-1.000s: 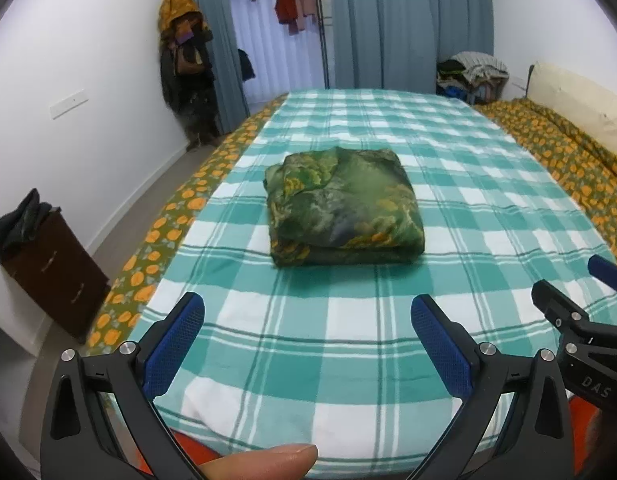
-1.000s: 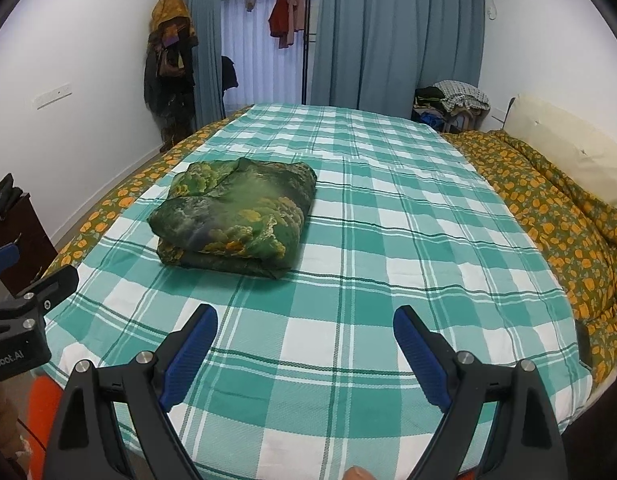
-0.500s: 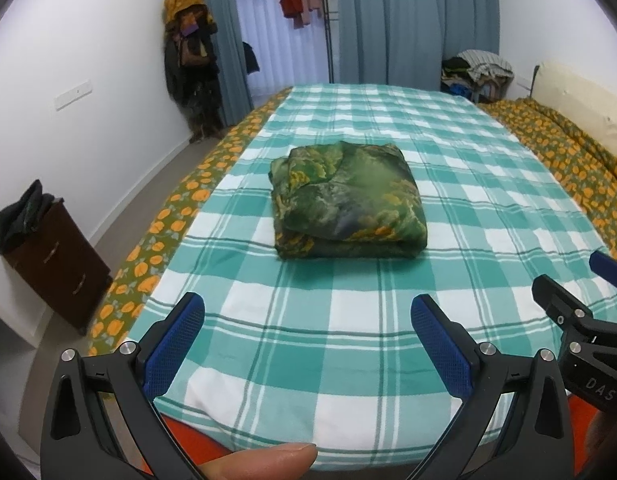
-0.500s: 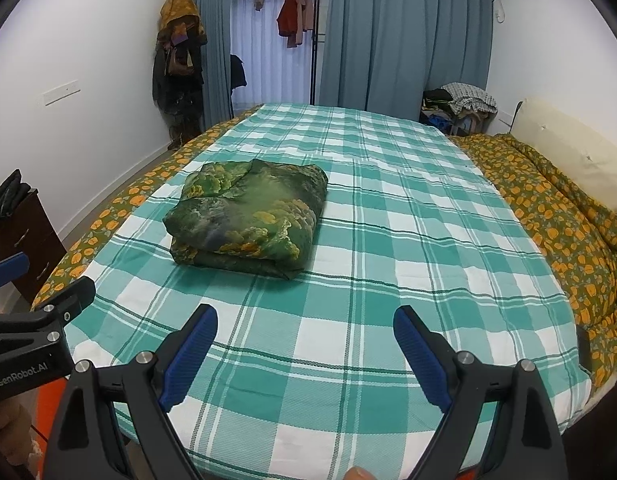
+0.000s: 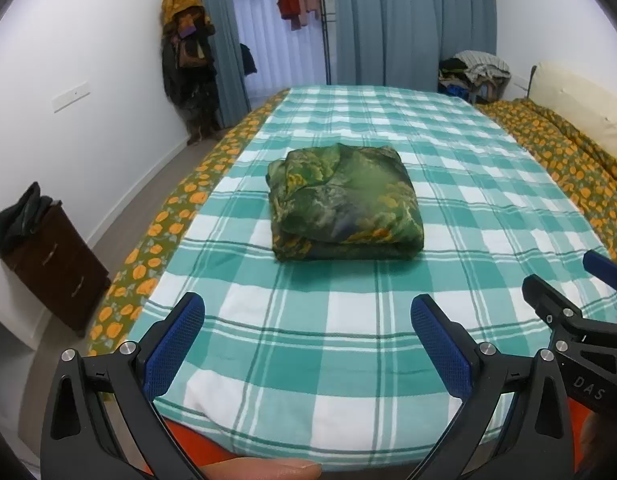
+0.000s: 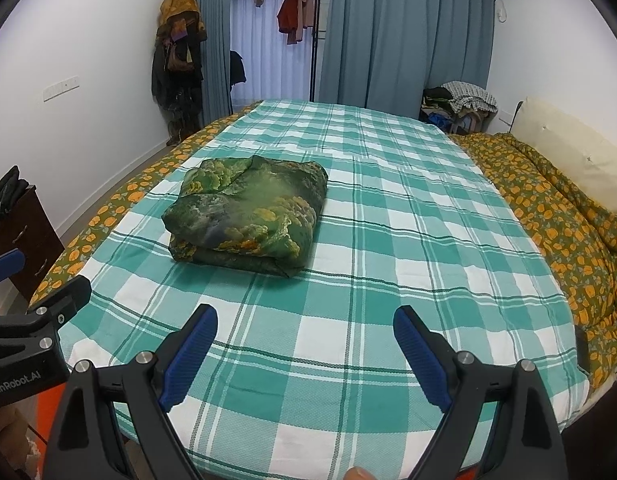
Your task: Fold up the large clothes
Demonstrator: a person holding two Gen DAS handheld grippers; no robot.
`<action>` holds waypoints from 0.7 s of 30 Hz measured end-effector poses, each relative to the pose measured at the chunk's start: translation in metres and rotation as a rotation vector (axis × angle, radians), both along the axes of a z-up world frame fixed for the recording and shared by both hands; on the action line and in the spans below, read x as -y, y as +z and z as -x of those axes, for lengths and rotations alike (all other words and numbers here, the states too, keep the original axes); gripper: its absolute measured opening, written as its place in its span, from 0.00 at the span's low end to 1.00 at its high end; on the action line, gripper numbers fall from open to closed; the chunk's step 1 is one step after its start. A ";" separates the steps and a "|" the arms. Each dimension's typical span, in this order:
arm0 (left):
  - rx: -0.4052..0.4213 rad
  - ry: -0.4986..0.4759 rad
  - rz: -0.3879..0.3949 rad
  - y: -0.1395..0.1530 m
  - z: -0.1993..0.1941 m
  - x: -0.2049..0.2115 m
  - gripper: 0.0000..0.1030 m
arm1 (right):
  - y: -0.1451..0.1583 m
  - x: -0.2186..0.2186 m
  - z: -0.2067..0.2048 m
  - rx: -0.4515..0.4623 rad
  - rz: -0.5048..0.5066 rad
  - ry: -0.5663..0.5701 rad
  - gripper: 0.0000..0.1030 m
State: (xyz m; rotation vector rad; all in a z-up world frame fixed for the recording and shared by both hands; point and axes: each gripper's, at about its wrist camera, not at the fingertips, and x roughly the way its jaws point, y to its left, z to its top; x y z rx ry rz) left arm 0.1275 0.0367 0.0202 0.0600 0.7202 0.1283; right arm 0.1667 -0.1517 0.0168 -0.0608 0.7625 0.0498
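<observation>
A green patterned garment (image 5: 344, 204) lies folded in a thick bundle on the green-and-white checked bedspread (image 5: 348, 320); it also shows in the right wrist view (image 6: 248, 216). My left gripper (image 5: 308, 344) is open and empty, held back over the near edge of the bed, well short of the bundle. My right gripper (image 6: 304, 356) is open and empty too, beside the left one and to the right of the bundle. Each gripper shows at the edge of the other's view, the right one (image 5: 580, 320) and the left one (image 6: 32, 328).
An orange-flowered quilt (image 6: 556, 216) lies along the right side of the bed with a cream pillow (image 6: 576, 148). A dark wooden cabinet (image 5: 52, 264) stands by the left wall. Clothes hang in the far corner (image 5: 188, 60). A pile of laundry (image 6: 460, 104) sits at the back right.
Both grippers have drawn back and risen a little, so the bed and bundle look farther away. The bundle has not moved. Both grippers stay open.
</observation>
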 end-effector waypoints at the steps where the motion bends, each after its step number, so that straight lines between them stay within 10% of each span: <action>1: -0.003 -0.001 0.002 0.000 0.000 -0.001 1.00 | 0.001 0.000 0.000 0.002 0.002 0.001 0.89; 21: 0.003 -0.022 0.044 0.015 -0.002 -0.004 0.99 | 0.021 -0.009 0.004 0.030 0.022 0.006 0.89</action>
